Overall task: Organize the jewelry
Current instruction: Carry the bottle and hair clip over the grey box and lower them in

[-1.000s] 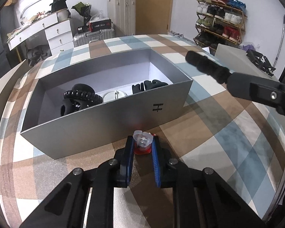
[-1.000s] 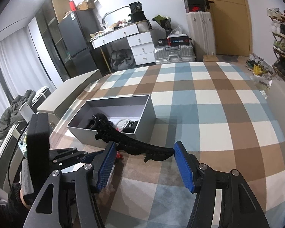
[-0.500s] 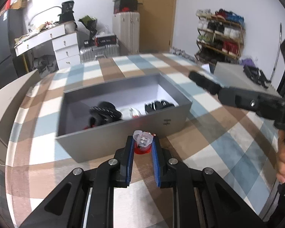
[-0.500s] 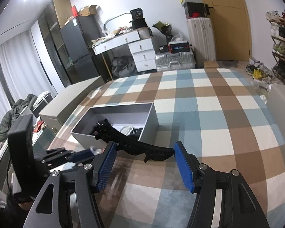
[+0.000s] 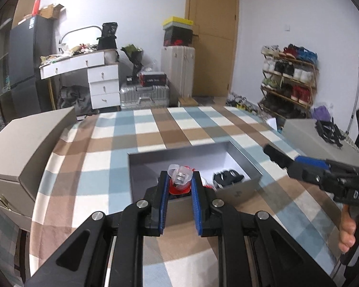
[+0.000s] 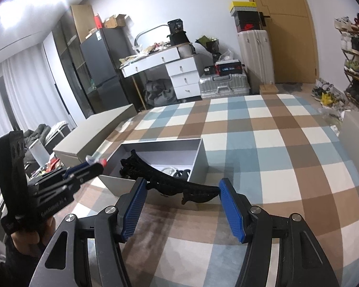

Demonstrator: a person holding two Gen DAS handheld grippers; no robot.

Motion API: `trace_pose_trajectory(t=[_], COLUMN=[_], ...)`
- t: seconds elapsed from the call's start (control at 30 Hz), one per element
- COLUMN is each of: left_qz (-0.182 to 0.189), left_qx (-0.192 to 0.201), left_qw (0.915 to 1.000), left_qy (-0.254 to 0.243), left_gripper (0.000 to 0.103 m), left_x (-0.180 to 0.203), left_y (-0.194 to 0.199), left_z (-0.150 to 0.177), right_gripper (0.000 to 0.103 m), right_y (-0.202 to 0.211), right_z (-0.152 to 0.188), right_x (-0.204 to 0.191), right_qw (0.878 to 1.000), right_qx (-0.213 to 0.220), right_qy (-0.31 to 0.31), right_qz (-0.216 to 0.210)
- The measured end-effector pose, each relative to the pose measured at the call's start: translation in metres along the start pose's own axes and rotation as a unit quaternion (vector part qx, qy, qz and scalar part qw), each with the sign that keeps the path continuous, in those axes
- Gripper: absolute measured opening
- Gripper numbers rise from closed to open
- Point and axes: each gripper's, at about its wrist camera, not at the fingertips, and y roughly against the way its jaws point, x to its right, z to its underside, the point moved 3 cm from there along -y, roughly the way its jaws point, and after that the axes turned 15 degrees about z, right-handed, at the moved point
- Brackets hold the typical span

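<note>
Box: the gray box (image 5: 237, 192) sits on the checked bed (image 6: 263, 143).
Big clip: the black hair clip (image 6: 177, 186), stiff and light, is pinched end to end by the right gripper (image 6: 183, 204).
Small thing: the clear and red clip (image 5: 179, 183) looks breakable; the left gripper (image 5: 179, 201) pinches its sides over the box.

In the left wrist view, the left gripper (image 5: 179, 186) and the small clear and red piece (image 5: 179, 181) in its grip cover the near middle of the grey box (image 5: 237, 192), so the things lying there cannot be told. In the right wrist view the long black hair clip (image 6: 170, 181) hides much of the box's (image 6: 199, 157) inside. The right gripper's (image 5: 278, 159) far finger is hidden in the left view, and the shoes on the rack (image 5: 289, 76) are blurred.
</note>
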Motion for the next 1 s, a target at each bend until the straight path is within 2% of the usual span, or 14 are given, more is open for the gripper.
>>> trace_pose_trajectory(t=[0.23,0.5,1.0], left_qz=[0.004,0.006,0.000], left_qx=[0.028,0.046,0.044], left_qw=[0.9995,0.9989,0.9989], left_qy=[0.014,-0.002,0.016], left_gripper=[0.013,0.013,0.013], left_x=[-0.017,-0.023,-0.031], left_y=[-0.009,-0.019,-0.022], left_z=[-0.009,-0.009,-0.005], right_gripper=[0.061,0.061,0.061], right_y=[-0.003,-0.007,-0.024], right_z=[-0.001,0.000,-0.013], right_x=[-0.002,-0.003,-0.022], right_qw=[1.000,1.000,1.000], right_qx=[0.010,0.021,0.028], right_qy=[-0.005,-0.010,-0.005], right_qz=[0.000,0.004,0.000])
